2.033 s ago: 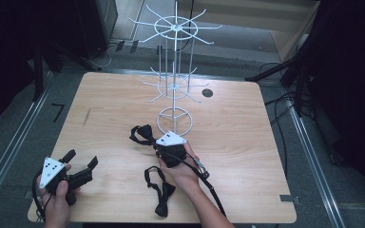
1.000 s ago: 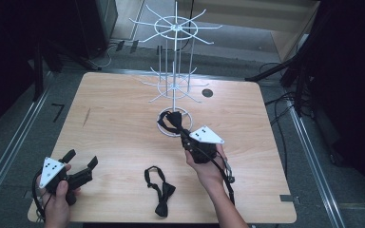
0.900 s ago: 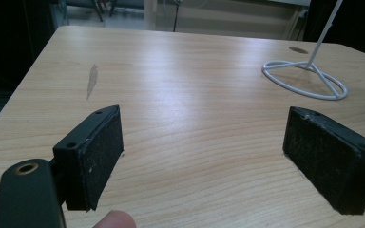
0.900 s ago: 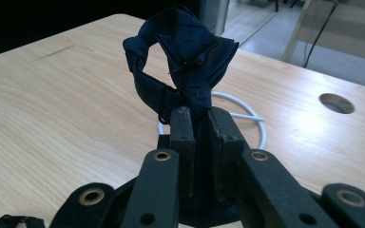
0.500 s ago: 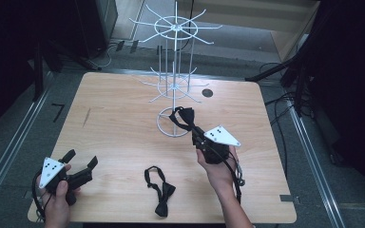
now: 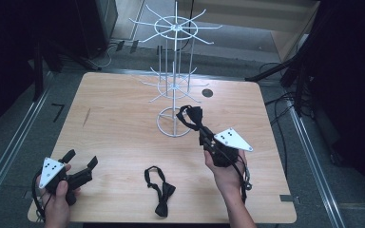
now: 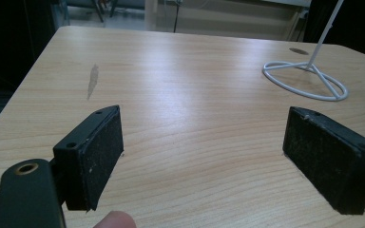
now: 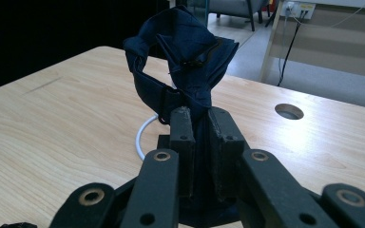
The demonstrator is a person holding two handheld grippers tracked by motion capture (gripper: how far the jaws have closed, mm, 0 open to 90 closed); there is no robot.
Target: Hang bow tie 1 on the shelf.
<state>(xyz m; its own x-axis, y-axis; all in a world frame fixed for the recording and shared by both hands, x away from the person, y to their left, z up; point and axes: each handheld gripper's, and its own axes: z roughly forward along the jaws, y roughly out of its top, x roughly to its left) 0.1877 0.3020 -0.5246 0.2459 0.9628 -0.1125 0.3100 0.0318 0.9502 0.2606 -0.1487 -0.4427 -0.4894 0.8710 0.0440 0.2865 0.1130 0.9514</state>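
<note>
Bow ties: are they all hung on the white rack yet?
Not yet. Nothing hangs on the white rack. The right gripper has one dark bow tie pinched in its fingers, lifted beside the rack's base. A second bow tie lies on the table. The left gripper waits open.

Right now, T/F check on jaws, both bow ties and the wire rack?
1. The right gripper has its jaws clamped on a dark bow tie. True.
2. The left gripper holds the second bow tie. False: its jaws are wide open with nothing between them; that tie lies on the table.
3. A tie already hangs on the white wire rack. False: its arms are bare.
4. The held tie is near the rack's ring base. True.
</note>
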